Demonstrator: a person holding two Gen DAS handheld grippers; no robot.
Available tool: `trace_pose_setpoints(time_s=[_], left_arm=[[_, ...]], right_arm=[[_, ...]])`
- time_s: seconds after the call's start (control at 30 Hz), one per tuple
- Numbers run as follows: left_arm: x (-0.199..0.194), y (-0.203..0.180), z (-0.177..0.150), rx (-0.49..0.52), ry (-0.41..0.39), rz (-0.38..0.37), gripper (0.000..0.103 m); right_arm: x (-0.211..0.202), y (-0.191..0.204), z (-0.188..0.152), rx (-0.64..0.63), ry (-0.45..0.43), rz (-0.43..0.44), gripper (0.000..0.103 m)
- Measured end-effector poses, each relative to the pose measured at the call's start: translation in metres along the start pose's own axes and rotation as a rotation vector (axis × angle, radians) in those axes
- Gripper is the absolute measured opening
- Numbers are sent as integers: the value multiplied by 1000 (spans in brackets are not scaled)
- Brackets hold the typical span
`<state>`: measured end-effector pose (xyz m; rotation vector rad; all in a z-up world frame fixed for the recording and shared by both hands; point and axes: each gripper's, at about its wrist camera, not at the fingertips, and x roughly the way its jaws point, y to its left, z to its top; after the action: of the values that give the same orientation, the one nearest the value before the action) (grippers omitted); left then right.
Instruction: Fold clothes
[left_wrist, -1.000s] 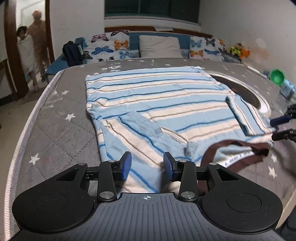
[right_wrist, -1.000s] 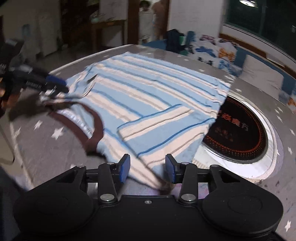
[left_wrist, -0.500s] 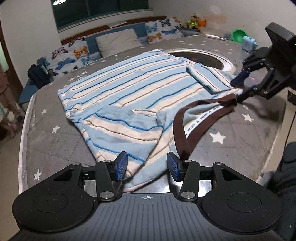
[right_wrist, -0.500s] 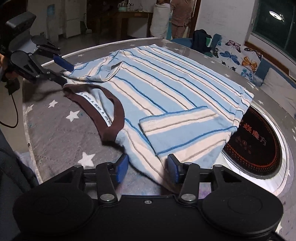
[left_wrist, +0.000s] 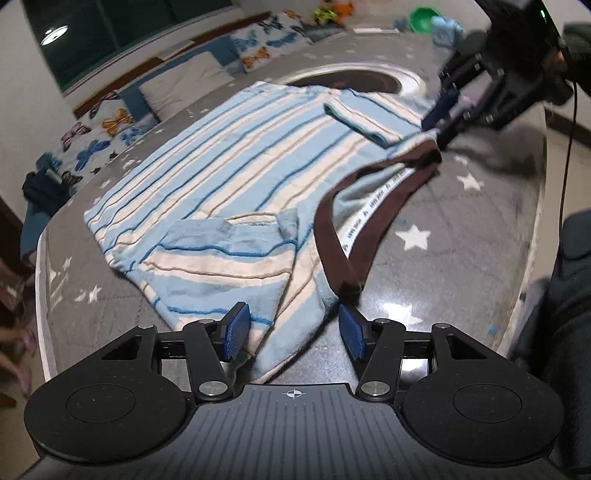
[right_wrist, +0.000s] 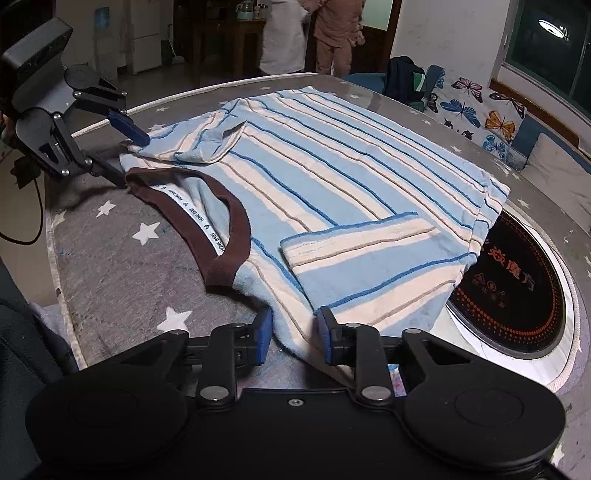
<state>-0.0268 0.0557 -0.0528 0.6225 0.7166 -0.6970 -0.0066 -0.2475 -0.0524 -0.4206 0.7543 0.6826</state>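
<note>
Grippers (left_wrist: 293, 328) (right_wrist: 293, 330) straddle fuzzy striped shirt (right_wrist: 332, 177).

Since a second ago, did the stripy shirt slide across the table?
No. In the right wrist view, the stripy shirt covers the same edge of the round black cooktop as before, so it has stayed put.

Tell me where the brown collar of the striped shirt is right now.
In the right wrist view the brown collar lies at the near-left edge of the striped shirt, on the star-patterned cover, between the two folded-in sleeves.
</note>
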Motion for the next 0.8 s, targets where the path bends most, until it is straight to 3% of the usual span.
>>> trace_pose_setpoints(time_s=[0.07, 0.27, 0.43, 0.8], left_arm=[[1, 0, 2, 17, 5, -12, 53], [8, -1, 10, 44, 23, -66, 15], [6, -7, 9, 52, 6, -56, 9], [-27, -10, 6, 11, -37, -82, 9]], right_arm=[[0, 0, 0, -2, 0, -1, 29], [1, 0, 2, -1, -4, -6, 29], [2, 0, 3, -8, -4, 9, 13], [-23, 15, 0, -68, 33, 66, 5]])
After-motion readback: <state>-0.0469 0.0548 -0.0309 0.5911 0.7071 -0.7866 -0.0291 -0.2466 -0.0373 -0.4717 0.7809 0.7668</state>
